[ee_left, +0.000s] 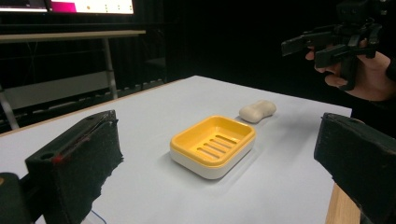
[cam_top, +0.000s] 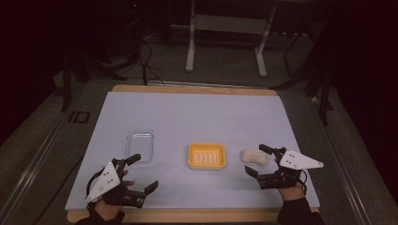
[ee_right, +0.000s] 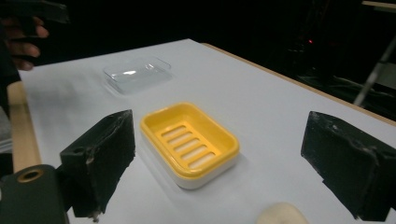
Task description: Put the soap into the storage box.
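A yellow soap dish point(cam_top: 206, 156) with a white base sits at the middle of the white mat point(cam_top: 197, 112). Just to its right lies a cream bar of soap point(cam_top: 254, 156). My right gripper point(cam_top: 255, 160) hovers above the soap, open, with nothing between its pads; in the left gripper view the right gripper point(ee_left: 327, 44) hangs well above the table. My left gripper point(cam_top: 144, 172) is open and holds nothing near the front left, pointing toward the dish point(ee_left: 212, 144). In the right gripper view the dish point(ee_right: 189, 142) lies ahead and the soap point(ee_right: 282, 214) shows at the bottom edge.
A clear plastic lid point(cam_top: 140, 145) lies on the mat left of the dish, just beyond my left gripper. The mat covers a wooden board point(cam_top: 192, 215) whose edge shows at the front. A white table frame point(cam_top: 225, 37) and cables stand on the floor behind.
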Tool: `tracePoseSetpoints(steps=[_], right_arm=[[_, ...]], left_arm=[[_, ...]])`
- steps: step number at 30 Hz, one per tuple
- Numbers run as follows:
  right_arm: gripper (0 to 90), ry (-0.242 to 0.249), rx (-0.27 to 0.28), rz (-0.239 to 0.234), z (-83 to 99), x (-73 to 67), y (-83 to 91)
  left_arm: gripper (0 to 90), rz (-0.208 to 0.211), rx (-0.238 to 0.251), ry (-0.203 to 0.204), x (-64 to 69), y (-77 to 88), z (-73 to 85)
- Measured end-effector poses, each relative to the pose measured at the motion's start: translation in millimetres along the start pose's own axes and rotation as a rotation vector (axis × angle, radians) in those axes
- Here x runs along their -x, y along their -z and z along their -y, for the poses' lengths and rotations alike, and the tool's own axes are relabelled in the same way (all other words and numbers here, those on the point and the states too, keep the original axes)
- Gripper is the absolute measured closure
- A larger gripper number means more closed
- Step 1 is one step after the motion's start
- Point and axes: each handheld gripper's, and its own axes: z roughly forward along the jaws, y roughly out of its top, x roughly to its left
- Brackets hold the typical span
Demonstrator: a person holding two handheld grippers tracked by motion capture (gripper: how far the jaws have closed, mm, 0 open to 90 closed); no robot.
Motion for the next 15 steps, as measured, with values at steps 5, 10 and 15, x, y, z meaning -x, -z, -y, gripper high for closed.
tracePoseSetpoints(steps=[5,10,15], right_arm=[[9.6,-0.004,0.014,-0.052,0.3,1.5,-2.8],[9.6,-0.004,0.030,-0.072,1.1,4.1,-3.3],[9.7,0.014,0.032,-0.143,0.1,6.3,-4.3]], left_arm=[[0.8,0.002,-0.008,-0.004,-0.1,-0.1,0.3],[0.8,0.003,-0.006,-0.005,0.3,0.0,0.4],[0.8,0.004,-0.015,-0.011,0.4,-1.1,0.8]])
